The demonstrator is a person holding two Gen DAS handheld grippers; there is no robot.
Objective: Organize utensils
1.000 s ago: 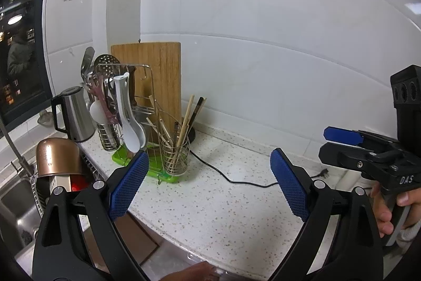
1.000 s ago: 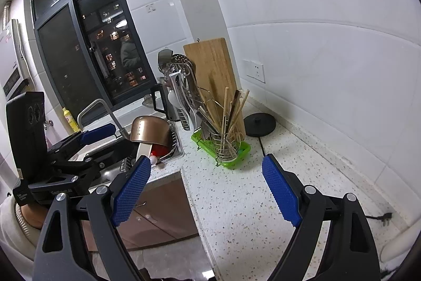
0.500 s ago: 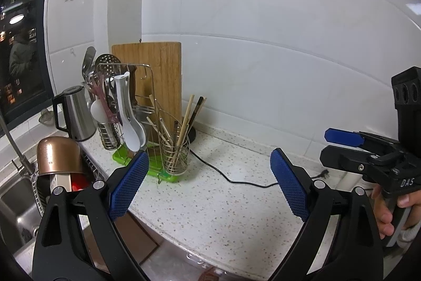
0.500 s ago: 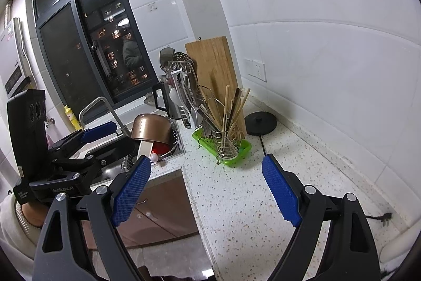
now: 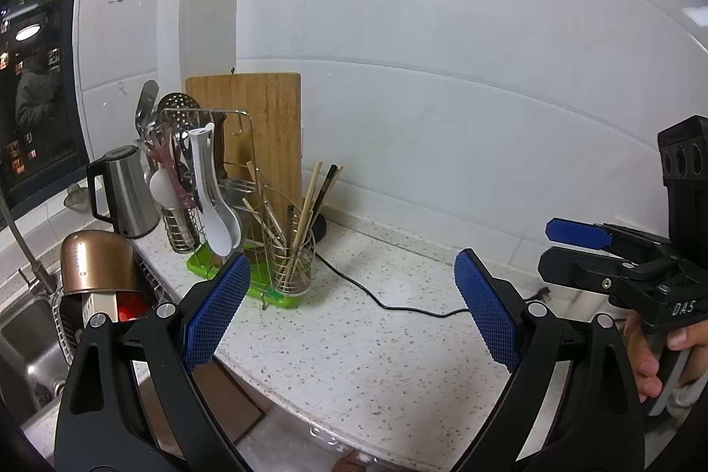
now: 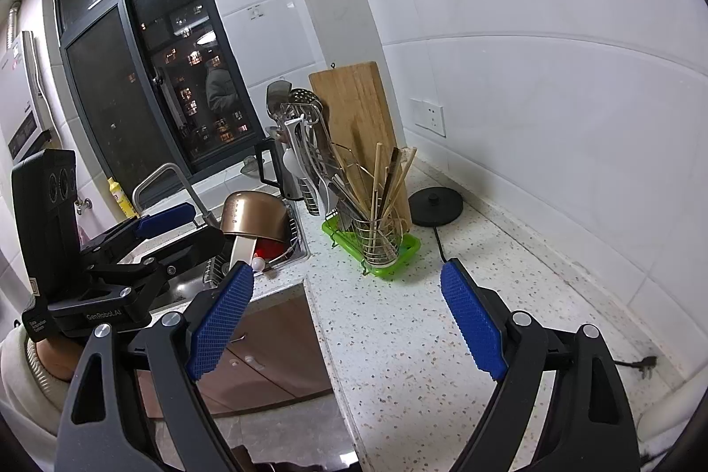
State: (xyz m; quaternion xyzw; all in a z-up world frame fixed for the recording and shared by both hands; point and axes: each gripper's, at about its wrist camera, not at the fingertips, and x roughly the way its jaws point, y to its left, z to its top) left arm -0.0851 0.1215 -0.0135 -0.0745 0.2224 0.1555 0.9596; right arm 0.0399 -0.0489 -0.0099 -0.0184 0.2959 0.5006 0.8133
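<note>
We hold our left hand-held gripper [image 5: 349,308] and our right hand-held gripper [image 6: 347,319] side by side above the table [image 5: 354,339], both tilted down towards it, blue pads spread wide with nothing between them.

Left gripper [image 5: 349,312] open over counter [image 5: 354,339]; chopsticks [image 5: 309,202] in wire holder [image 5: 290,268] near counter's left edge, cutting board [image 5: 261,127] behind.
</note>
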